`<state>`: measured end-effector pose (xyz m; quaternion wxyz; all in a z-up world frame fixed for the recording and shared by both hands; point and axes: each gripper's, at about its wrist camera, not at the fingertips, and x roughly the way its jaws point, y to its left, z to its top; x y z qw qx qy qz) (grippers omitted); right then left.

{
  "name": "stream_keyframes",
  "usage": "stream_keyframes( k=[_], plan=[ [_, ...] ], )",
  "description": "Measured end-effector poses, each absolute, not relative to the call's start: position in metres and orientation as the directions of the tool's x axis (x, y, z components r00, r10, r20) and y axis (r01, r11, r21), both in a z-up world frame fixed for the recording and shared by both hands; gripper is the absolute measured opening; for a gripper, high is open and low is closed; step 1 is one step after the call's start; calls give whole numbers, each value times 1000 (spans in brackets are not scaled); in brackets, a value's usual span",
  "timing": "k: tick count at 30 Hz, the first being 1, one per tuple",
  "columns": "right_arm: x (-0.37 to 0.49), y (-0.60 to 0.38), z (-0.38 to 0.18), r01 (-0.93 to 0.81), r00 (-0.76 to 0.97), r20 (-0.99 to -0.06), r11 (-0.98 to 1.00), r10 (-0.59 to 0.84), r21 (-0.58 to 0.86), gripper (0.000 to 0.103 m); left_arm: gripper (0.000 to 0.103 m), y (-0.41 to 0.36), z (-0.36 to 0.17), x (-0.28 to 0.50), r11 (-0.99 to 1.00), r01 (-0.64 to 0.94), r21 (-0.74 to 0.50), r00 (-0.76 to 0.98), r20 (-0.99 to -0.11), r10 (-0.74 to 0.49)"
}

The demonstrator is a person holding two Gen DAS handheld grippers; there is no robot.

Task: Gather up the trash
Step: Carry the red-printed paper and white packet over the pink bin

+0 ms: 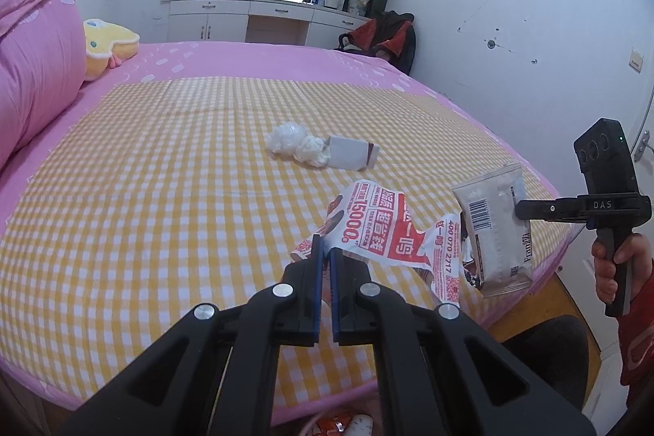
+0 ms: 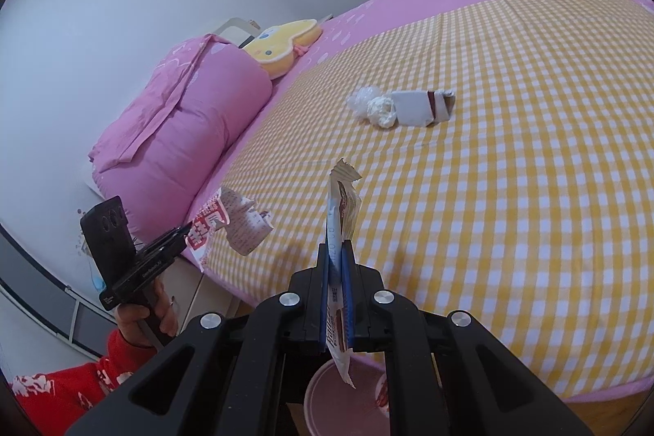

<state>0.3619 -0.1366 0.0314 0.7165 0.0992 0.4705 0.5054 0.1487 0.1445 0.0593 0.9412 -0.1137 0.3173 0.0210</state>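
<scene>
Two crumpled wrappers: red-printed flyer (image 1: 388,231), grey packet (image 1: 492,227).

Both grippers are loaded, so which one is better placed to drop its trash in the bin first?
Right, probably. The right gripper is shut on the snack wrapper, whose lower end hangs right over the pink bin. The left gripper, clamping the red flyer, shows only a sliver of the bin's contents below it.

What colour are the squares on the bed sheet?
Yellow and white checks on the bed sheet, with a pink border; the right wrist view shows it best.
</scene>
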Motion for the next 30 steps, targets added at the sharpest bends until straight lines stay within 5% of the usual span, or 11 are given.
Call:
stream_keyframes(
  k=[30],
  plan=[
    [267, -157, -54, -505, -151, -556, 420, 817, 754, 11, 4, 83, -22, 60, 955, -132, -264, 684, -721, -105]
  ],
)
